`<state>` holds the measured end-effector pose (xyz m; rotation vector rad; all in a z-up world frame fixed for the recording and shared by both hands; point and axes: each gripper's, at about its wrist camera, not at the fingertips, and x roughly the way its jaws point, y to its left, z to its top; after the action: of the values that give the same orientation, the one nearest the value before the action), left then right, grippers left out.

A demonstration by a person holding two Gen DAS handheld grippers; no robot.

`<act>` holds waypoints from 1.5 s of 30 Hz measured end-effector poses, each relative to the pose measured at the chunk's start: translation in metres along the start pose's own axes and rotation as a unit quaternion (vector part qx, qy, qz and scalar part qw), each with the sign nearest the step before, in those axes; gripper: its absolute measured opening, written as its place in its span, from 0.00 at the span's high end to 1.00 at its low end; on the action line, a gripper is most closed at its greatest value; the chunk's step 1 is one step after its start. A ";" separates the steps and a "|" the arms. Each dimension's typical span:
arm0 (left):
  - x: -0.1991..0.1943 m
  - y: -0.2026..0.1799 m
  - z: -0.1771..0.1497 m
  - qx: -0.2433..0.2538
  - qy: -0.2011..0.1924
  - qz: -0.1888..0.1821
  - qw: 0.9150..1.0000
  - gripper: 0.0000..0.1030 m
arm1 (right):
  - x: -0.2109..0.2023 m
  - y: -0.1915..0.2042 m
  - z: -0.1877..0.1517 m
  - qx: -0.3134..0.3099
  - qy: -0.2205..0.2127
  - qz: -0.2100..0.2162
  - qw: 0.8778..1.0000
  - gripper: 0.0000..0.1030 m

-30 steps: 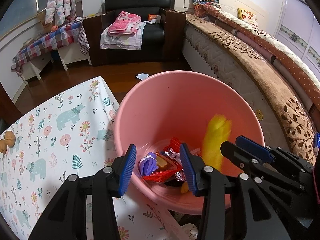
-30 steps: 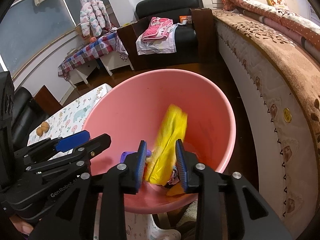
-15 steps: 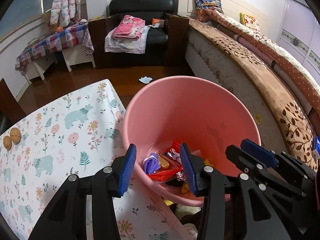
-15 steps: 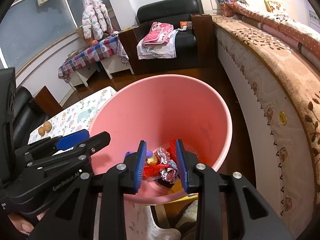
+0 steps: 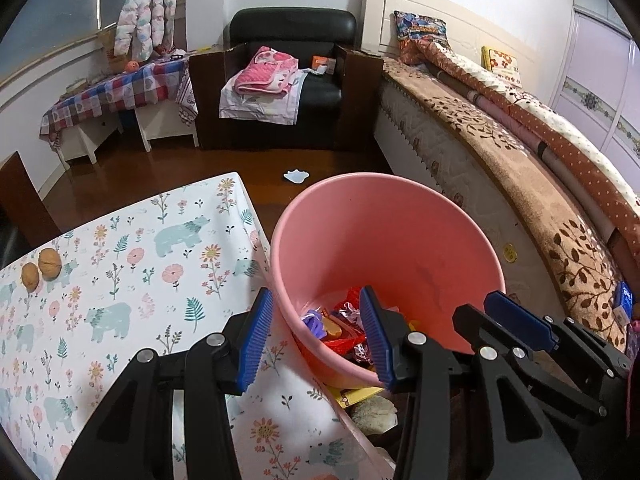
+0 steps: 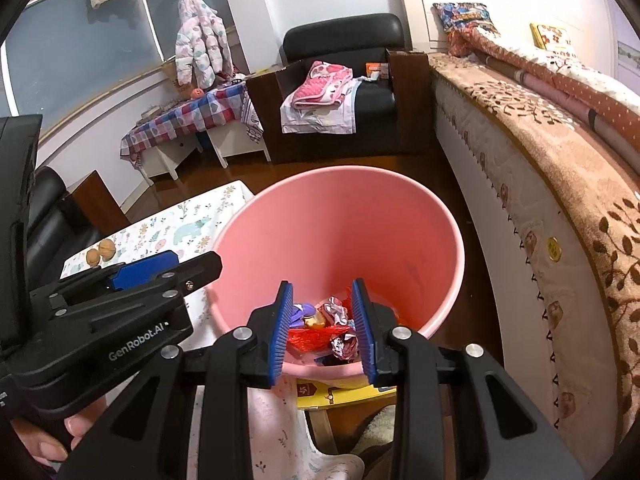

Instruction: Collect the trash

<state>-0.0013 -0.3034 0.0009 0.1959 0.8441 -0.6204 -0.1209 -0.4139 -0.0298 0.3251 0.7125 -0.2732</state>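
A pink bucket [image 5: 400, 240] stands beside the table's edge; it also shows in the right wrist view [image 6: 360, 216]. Wrappers [image 5: 344, 328] lie in its bottom: red, purple and silver ones [image 6: 328, 320]. My left gripper [image 5: 316, 336] is open and empty, above the bucket's near rim and the table edge. My right gripper [image 6: 323, 328] is open and empty, above the bucket's near rim. The right gripper shows at the right of the left wrist view [image 5: 520, 320], and the left gripper at the left of the right wrist view [image 6: 148, 268].
A table with a floral bear-print cloth [image 5: 120, 280] lies to the left, with two walnuts [image 5: 42, 268] on it. A bed [image 5: 520, 168] runs along the right. A black armchair [image 5: 288, 80] with clothes stands at the back. A paper scrap [image 5: 296, 176] lies on the floor.
The yellow wrapper that hung between my right gripper's fingers has dropped into the bucket and is out of sight. Both grippers have pulled back and up from the bucket.
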 end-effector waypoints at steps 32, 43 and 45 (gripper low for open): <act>-0.042 0.018 -0.008 -0.007 -0.039 -0.001 0.999 0.61 | -0.022 0.029 -0.003 -0.011 -0.025 -0.006 1.000 0.70; -0.049 0.020 -0.009 -0.007 -0.044 -0.001 0.999 0.61 | -0.025 0.034 -0.003 -0.013 -0.025 -0.007 1.000 0.70; -0.049 0.020 -0.009 -0.007 -0.044 0.000 0.999 0.61 | -0.025 0.035 -0.003 -0.014 -0.025 -0.007 1.000 0.70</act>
<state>-0.0198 -0.2628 0.0298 0.1545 0.7643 -0.6193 -0.1282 -0.3778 -0.0079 0.2864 0.6688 -0.2836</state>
